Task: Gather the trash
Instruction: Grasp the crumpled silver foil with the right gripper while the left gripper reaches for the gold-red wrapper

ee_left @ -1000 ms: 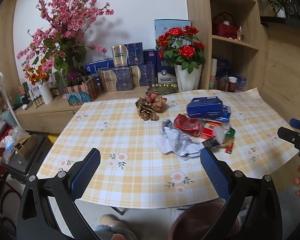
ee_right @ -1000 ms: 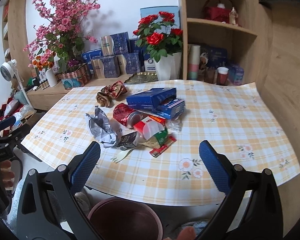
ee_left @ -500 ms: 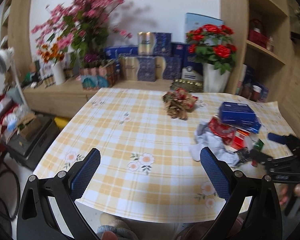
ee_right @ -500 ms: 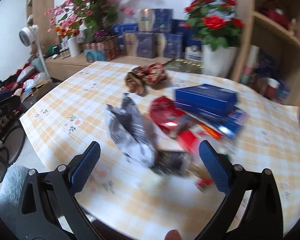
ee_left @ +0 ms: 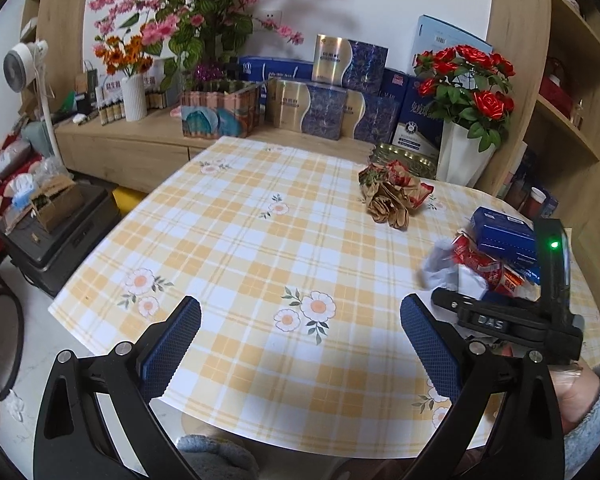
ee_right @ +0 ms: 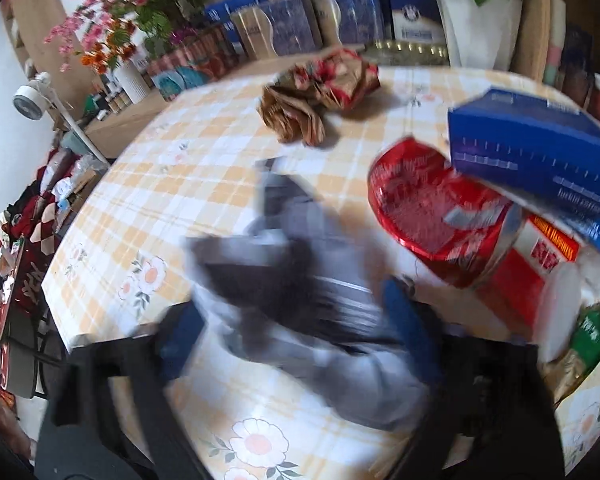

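Observation:
Trash lies piled on the yellow checked table (ee_left: 240,240): a crumpled grey wrapper (ee_right: 300,280), a red foil bag (ee_right: 428,208), a blue box (ee_right: 532,148), a green packet (ee_right: 592,332) and a brown-and-red paper wad (ee_right: 320,92). My right gripper (ee_right: 290,328) is down over the grey wrapper, blurred, its jaws closing with the wrapper between the blue pads. From the left wrist view its black body (ee_left: 504,322) covers part of the pile. My left gripper (ee_left: 300,344) hangs open over the table's near edge with nothing between its fingers.
A white vase of red roses (ee_left: 464,156) and stacked gift boxes (ee_left: 324,112) stand on the sideboard behind the table. A black case (ee_left: 52,240) and clutter sit on the floor at the left. A sleeved hand (ee_left: 580,396) holds the right gripper.
My right gripper dropped forward onto the trash pile and its jaws narrowed around the grey wrapper. My left gripper swung left and slightly lower, so the pile now sits at its right edge.

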